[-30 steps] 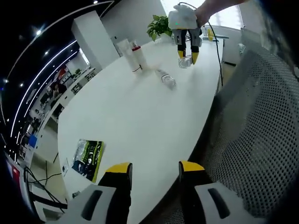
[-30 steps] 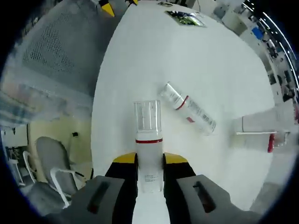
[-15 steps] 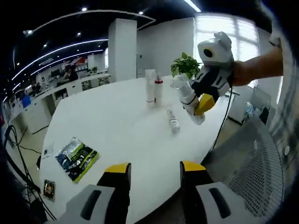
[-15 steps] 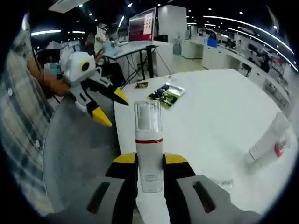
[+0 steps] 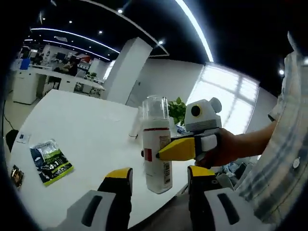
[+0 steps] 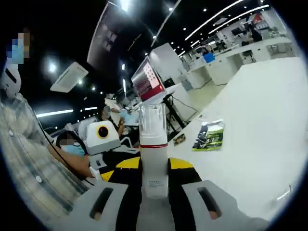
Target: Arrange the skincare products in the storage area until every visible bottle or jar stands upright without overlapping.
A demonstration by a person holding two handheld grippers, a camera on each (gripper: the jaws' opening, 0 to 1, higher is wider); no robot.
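**Right gripper holds bottle upright at the table edge**

Left gripper view: the left gripper (image 5: 155,177) has its jaws spread apart with nothing between them. Just past them a white bottle (image 5: 157,151) with a clear cap and red band stands upright, its base at the near edge of the white table (image 5: 82,130). The right gripper (image 5: 185,148), held in a hand (image 5: 224,150), clamps it from the right. A green packet (image 5: 49,161) lies on the table to the left; a plant (image 5: 177,109) sits behind the bottle.

Right gripper view: the right gripper (image 6: 154,164) has its jaws closed on the bottle (image 6: 153,154), upright between them. The packet (image 6: 209,136) lies on the table (image 6: 260,120) beyond.
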